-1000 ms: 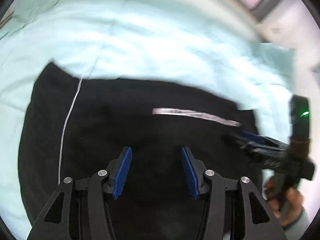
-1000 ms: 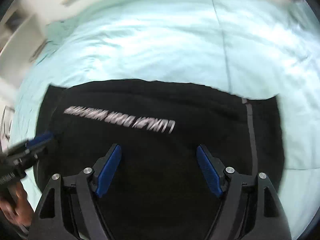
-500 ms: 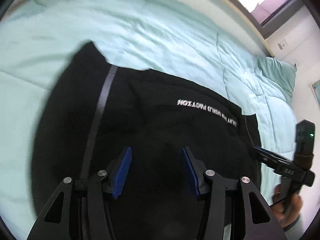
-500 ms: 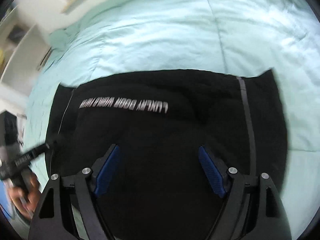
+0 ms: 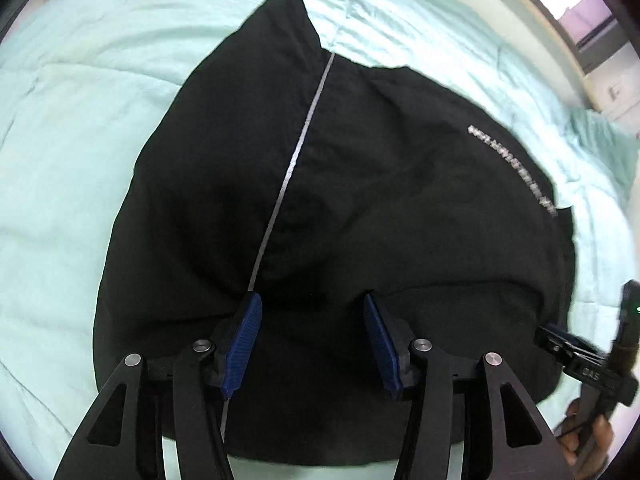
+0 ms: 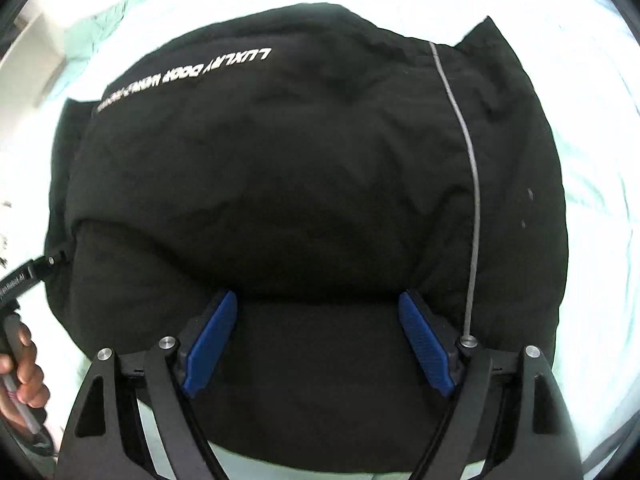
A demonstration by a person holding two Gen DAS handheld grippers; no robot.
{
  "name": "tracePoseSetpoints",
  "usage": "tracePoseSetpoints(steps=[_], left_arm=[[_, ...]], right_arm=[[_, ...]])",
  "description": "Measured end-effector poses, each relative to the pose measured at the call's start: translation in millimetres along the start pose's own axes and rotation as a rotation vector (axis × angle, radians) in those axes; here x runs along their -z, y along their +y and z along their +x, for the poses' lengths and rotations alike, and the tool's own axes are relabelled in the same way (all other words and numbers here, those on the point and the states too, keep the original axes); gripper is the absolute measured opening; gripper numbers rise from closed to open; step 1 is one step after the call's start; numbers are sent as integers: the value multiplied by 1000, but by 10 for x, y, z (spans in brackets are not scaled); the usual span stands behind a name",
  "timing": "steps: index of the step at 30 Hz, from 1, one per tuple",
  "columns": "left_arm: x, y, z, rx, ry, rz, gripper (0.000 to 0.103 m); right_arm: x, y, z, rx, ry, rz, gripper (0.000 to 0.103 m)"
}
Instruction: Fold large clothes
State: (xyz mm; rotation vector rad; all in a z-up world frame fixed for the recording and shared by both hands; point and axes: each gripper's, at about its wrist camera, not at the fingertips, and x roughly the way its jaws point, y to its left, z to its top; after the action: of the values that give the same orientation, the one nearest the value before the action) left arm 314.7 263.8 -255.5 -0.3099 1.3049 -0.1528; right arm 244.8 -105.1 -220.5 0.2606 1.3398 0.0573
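Observation:
A large black garment (image 5: 360, 200) with a thin grey stripe (image 5: 292, 160) and a line of white lettering (image 6: 188, 76) lies folded in a thick bundle on the mint-green bedspread (image 5: 72, 120). My left gripper (image 5: 312, 344) is open and empty, low over the bundle's near edge. My right gripper (image 6: 316, 340) is open wide and empty, also low over the near edge. The right gripper also shows at the right edge of the left wrist view (image 5: 560, 340), by the bundle's side. The left gripper's tip shows in the right wrist view (image 6: 52, 260), touching the bundle's left side.
The bedspread (image 6: 600, 160) surrounds the garment on all sides. A window and its sill (image 5: 592, 32) stand at the far right of the left wrist view. A mint pillow (image 5: 600, 140) lies beyond the garment.
Both grippers have moved closer and lower to the garment, which now fills more of each view. The left view has swung so the grey stripe runs up the middle. Both stay open.

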Motion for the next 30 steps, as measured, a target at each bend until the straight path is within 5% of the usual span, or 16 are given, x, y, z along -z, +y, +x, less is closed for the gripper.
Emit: tracePoseSetpoints(steps=[4, 15, 21, 30], left_arm=[[89, 124, -241, 33, -15, -4, 55], [95, 443, -652, -120, -108, -39, 55], [-120, 515, -535, 19, -66, -103, 61], [-612, 745, -126, 69, 8, -165, 67]], right_arm=[[152, -141, -238, -36, -42, 56, 85], [443, -721, -825, 17, -152, 198, 85], [422, -1110, -1022, 39, -182, 243, 85], [17, -1237, -714, 24, -144, 239, 85]])
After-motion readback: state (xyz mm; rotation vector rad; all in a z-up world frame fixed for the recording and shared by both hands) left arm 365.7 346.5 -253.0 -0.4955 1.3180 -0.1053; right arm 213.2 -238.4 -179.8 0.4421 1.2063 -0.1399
